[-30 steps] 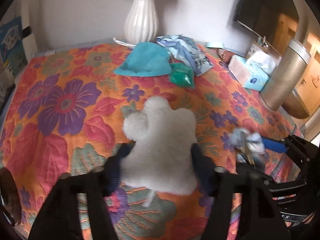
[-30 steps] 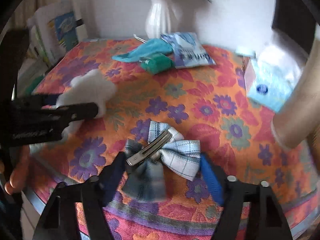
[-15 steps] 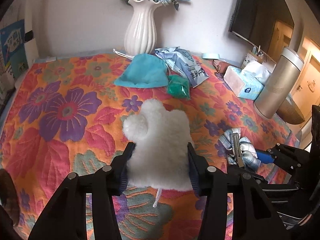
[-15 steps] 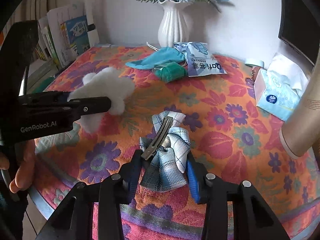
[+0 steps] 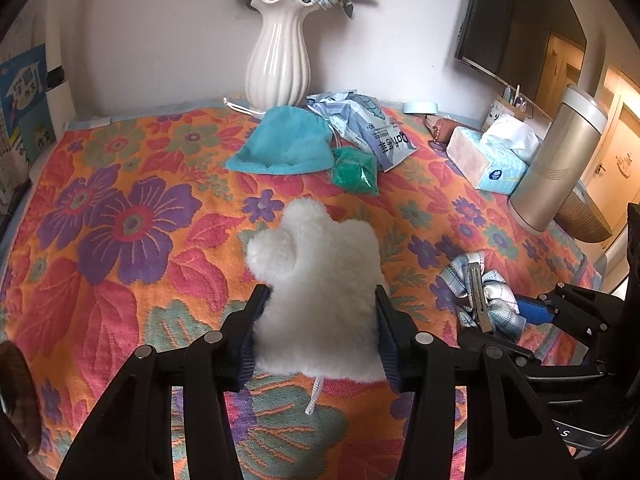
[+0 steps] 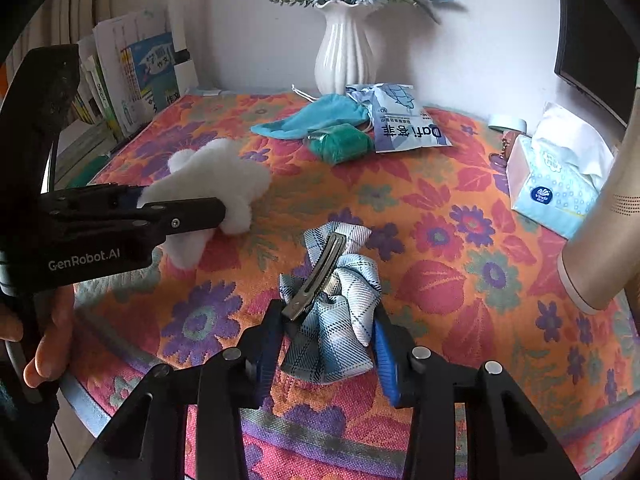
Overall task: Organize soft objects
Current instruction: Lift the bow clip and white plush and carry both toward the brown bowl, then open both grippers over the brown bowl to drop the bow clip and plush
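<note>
My left gripper is shut on a white fluffy plush piece, holding it just over the flowered tablecloth; it also shows in the right wrist view. My right gripper is shut on a blue plaid fabric bow with a metal hair clip, low over the cloth near the front edge; the bow shows in the left wrist view. A teal cloth pouch, a small green soft bundle and a blue-white packet lie at the back.
A white vase with flowers stands at the back. A tissue box and a tall beige canister stand at the right. Books stand beyond the left edge. The tablecloth covers the whole table.
Both grippers have closed, the left on the plush and the right on the bow, squeezing it narrower. Both views have steadied and lifted slightly.
</note>
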A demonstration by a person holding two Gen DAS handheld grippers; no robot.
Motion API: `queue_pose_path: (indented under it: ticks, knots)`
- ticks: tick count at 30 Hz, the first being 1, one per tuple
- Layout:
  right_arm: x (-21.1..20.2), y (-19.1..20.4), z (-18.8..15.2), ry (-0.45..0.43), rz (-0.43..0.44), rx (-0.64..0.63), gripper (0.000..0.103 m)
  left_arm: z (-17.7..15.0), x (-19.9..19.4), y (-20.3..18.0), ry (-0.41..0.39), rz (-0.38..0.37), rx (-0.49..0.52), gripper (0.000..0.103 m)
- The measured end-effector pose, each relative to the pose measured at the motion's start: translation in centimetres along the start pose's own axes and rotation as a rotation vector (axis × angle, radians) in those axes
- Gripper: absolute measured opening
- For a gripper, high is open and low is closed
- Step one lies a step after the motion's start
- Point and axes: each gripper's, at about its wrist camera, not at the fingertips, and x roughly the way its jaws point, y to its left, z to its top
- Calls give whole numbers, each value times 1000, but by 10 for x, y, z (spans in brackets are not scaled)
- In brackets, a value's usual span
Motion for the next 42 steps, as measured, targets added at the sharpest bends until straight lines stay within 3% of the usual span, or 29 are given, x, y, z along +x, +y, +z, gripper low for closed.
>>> queue_pose_path:
  ticks: [8,12,21,33,42]
  knots:
    - [-6,-3,-2,6,5,11,40,1,-4,-13,-4,50,35,47]
    - [-20,-13,-5,-10,-20,22,40,3,-11,-25,-13,-25,10,47]
    - [-69,-64,-16,-65,-118,114,40,16,-23,-86,-37,-88,100,47]
    - [-148,-170,-47,-170,-241,347,40,34,-29,-192,-50,-226,244,47]
    - [-208,-244,-72,-289,-269,503,40,42,-31,-276,-55,-404,316,47]
